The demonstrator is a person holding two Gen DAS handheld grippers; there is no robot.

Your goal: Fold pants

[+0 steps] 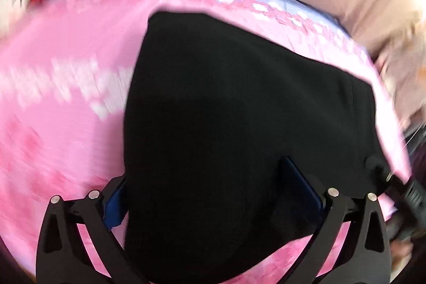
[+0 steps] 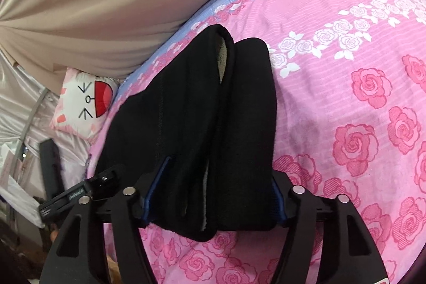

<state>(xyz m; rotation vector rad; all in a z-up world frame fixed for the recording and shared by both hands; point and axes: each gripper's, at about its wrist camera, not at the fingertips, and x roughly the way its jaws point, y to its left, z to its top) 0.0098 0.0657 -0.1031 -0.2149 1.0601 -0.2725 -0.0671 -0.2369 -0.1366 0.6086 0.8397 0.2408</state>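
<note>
Now: black pants [image 2: 191, 124] lying folded in thick bundle on pink rose bedsheet [image 2: 346, 97], near its blue-edged border, kept flat for next fold. Left gripper [image 1: 213, 193] straddling bundle, jaws spread wide, nothing gripped. Right gripper [image 2: 215, 193] bracketing bundle's near end; clamped or loose, cannot tell.

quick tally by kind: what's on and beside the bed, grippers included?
Black pants: 1
Pink rose bedsheet: 1
Cat-face cushion: 1
Beige curtain: 1
Grippers: 2, left gripper and right gripper, fingers either side of the pants
Total: 6
</note>
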